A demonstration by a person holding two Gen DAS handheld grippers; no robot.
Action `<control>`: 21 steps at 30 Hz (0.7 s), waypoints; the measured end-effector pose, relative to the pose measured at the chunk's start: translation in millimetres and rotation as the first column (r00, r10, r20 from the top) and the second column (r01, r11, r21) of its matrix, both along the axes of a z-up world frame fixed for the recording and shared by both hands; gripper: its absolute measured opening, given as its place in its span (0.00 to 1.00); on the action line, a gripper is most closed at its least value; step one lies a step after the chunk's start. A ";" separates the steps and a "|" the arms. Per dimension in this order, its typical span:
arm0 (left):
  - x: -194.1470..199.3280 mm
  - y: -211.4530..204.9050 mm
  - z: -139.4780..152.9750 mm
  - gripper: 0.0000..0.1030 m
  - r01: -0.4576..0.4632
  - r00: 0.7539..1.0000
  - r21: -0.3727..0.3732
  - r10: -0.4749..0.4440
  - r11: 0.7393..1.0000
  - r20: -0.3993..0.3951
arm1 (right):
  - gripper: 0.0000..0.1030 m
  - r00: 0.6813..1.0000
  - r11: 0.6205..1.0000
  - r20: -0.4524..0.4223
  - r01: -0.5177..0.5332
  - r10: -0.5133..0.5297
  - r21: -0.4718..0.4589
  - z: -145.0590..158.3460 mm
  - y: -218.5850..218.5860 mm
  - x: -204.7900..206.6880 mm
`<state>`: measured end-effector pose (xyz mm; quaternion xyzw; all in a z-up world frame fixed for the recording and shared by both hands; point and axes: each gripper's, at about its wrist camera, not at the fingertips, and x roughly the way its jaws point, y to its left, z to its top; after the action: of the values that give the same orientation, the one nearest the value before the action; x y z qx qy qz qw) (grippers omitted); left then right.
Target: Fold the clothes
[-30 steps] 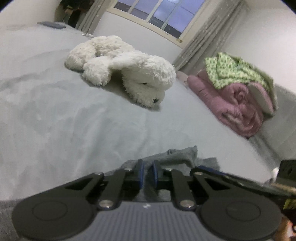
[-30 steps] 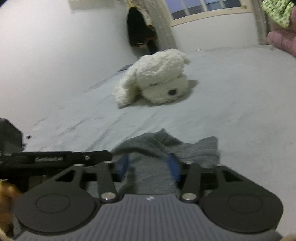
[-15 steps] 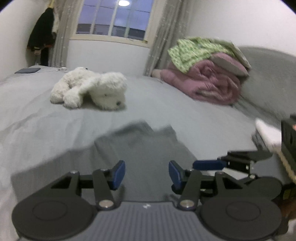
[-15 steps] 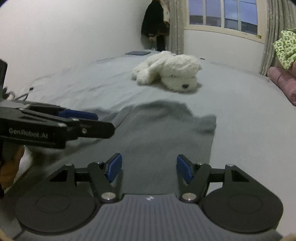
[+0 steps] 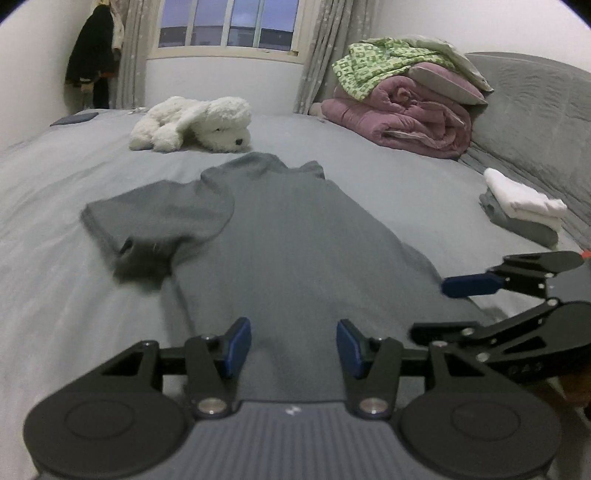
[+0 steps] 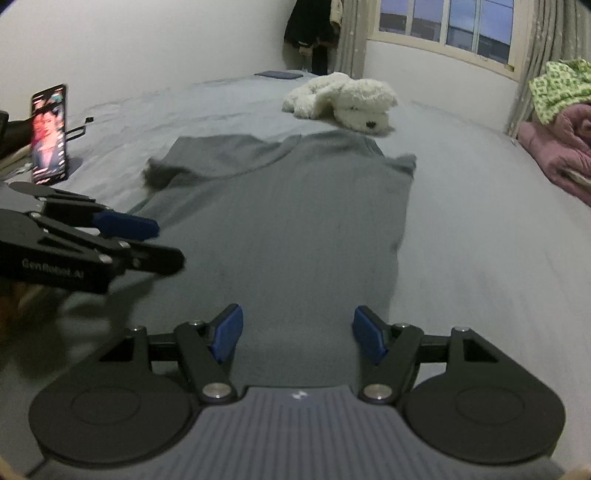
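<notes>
Grey t-shirt [image 5: 295, 236] lies flat on the grey bed [image 5: 55, 295], neck end near the white plush dog [image 5: 195, 123]. Left gripper [image 5: 293, 347] has just let go; its blue pads sit apart w/ nothing in them. Right gripper [image 6: 297, 334] is spread wide too, empty. Shirt looks soft, thin, floppy, light, a bit ribbed. One sleeve is folded in & bunched. Best to pinch hem corners or shoulders.

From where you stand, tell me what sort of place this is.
Most likely a bedroom in a home. A wide bed with a grey sheet fills the view, a white plush dog lies on it, rolled quilts are stacked by the padded headboard, and a curtained window sits behind.
</notes>
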<state>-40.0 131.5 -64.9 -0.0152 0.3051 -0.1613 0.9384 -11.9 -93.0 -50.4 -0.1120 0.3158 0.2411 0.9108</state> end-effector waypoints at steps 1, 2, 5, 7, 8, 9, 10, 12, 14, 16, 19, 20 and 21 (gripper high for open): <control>-10.7 0.5 -0.8 0.52 -0.002 1.000 0.003 0.002 1.000 0.000 | 0.69 1.000 1.000 -0.002 0.005 -0.005 0.002 0.5 -3.7 -9.3; -21.0 1.0 -1.5 0.52 -0.003 1.000 0.006 0.003 1.000 0.000 | 0.69 1.000 1.000 -0.008 0.011 -0.011 0.009 0.5 -8.0 -18.8; -47.4 1.5 -0.7 0.52 -0.005 1.000 0.005 0.005 1.000 -0.010 | 0.69 0.999 0.999 -0.026 0.034 -0.033 0.031 0.7 -20.8 -46.0; -66.7 1.8 0.9 0.52 -0.005 1.000 0.005 0.005 1.000 -0.018 | 0.69 0.998 0.998 -0.044 0.051 -0.050 0.041 1.2 -29.7 -61.9; -77.6 2.4 1.9 0.52 -0.003 1.000 0.000 0.003 1.000 -0.022 | 0.69 0.997 0.997 -0.053 0.060 -0.057 0.047 1.4 -33.8 -69.8; -88.2 3.0 2.7 0.52 -0.001 1.000 -0.006 0.001 1.000 -0.027 | 0.69 0.996 0.996 -0.059 0.067 -0.064 0.060 1.5 -38.6 -78.4; -97.7 4.3 3.2 0.52 0.002 0.999 -0.016 -0.003 1.000 -0.033 | 0.69 0.996 0.995 -0.065 0.071 -0.066 0.069 1.1 -42.8 -87.4; -115.5 7.0 3.9 0.51 0.009 0.999 -0.041 -0.011 0.999 -0.041 | 0.69 0.996 0.995 -0.058 0.074 -0.070 0.073 -0.3 -48.7 -105.6; -132.4 8.9 3.9 0.51 0.019 0.999 -0.061 -0.022 0.998 -0.044 | 0.69 0.995 0.993 -0.052 0.086 -0.082 0.080 -1.3 -53.8 -120.9; -147.6 11.0 3.7 0.51 0.026 0.997 -0.081 -0.031 0.996 -0.064 | 0.69 0.993 0.989 -0.059 0.103 -0.097 0.105 -3.2 -60.2 -135.4; -165.1 15.6 1.5 0.50 0.045 0.992 -0.098 -0.056 0.994 -0.112 | 0.70 0.989 0.980 -0.063 0.138 -0.130 0.145 -5.9 -70.0 -156.2; -169.7 18.3 -0.7 0.50 0.068 0.987 -0.104 -0.082 0.992 -0.139 | 0.70 0.988 0.977 -0.062 0.150 -0.142 0.155 -6.5 -72.6 -162.8; -174.3 21.0 -3.0 0.50 0.091 0.980 -0.111 -0.109 0.990 -0.166 | 0.70 0.986 0.973 -0.060 0.161 -0.153 0.163 -6.9 -75.0 -169.3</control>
<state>-214.3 152.6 -67.8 -0.0618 0.3763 -0.2218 0.8975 -181.2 -168.0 -57.3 -0.0040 0.3235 0.1967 0.9256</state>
